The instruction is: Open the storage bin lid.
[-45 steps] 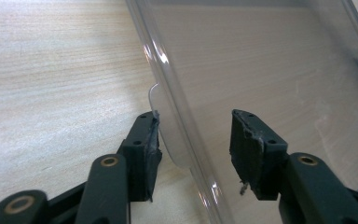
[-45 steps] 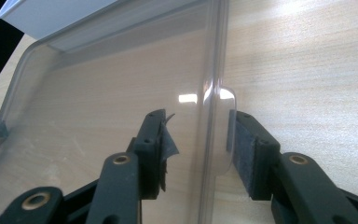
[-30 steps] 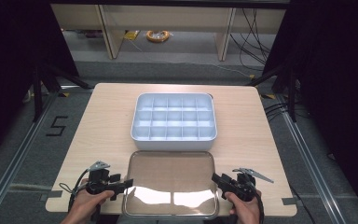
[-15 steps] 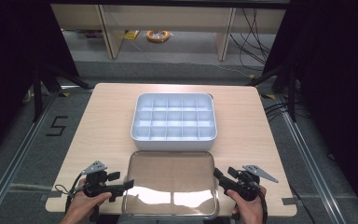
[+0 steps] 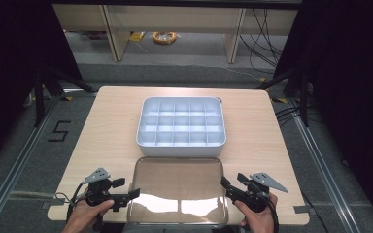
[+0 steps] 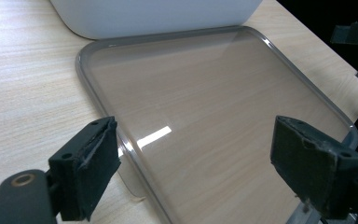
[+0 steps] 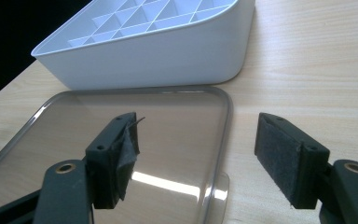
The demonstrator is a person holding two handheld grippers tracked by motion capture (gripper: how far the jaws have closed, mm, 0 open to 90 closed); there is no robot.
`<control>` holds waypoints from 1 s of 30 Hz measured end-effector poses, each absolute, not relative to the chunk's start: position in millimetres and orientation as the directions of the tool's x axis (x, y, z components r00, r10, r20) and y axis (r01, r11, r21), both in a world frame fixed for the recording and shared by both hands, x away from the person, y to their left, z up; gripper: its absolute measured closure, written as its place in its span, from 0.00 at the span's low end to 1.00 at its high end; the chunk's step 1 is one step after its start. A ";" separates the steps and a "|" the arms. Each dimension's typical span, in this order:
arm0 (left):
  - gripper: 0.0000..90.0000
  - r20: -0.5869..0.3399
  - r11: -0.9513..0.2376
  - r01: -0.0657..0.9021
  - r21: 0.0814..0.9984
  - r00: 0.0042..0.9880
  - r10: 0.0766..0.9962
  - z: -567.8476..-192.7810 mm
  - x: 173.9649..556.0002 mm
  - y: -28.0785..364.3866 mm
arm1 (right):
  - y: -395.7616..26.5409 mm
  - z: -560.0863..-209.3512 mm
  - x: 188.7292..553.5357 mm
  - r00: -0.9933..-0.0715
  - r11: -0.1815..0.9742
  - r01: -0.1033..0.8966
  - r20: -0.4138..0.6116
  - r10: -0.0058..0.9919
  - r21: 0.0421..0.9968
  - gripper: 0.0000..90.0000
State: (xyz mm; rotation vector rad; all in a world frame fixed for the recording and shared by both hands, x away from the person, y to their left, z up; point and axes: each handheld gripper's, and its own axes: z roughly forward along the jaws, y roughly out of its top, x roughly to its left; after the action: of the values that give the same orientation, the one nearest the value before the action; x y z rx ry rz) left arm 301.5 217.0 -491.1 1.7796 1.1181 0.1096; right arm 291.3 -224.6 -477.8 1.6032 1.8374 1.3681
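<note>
— Lying flat on the bench, at six o'clock from the white compartment box and just beside its near wall: a clear lid with rounded corners.

— And the left claw?

— Sits at the lid's nine o'clock edge, near corner. Jaws spread wide, having just been opening. Straddles the rim in the left gripper view, one pad over bare wood, the other over the clear panel. Presses on nothing.

— Right claw?

— Same story at three o'clock. Jaws well apart, just been opening too, though slowing. Rim of the lid runs between the pads in the right gripper view; neither pad touches it.

— Held by either?

— No. Rests free on the wood, a small tab sticking out at its near right corner.

— Box contents?

— Rows of small compartments, white throughout.
</note>
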 end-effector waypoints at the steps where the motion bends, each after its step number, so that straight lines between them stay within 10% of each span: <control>1: 0.16 -0.392 -0.070 0.627 0.776 0.565 0.726 -491.3 300.8 216.5 | -225.3 -478.3 291.3 -0.312 -0.101 0.562 0.324 0.893 0.821 0.34; 30: 0.16 -0.374 -0.125 0.615 0.779 0.615 0.694 -492.3 277.8 212.4 | -217.5 -478.7 257.7 -0.375 -0.050 0.586 0.325 0.868 0.809 0.26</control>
State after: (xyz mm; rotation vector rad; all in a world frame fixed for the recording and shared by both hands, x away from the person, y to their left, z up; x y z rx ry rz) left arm 277.8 212.4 -492.3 1.8145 1.0585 0.0969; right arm 257.7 -217.5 -478.7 1.5533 1.9396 1.3923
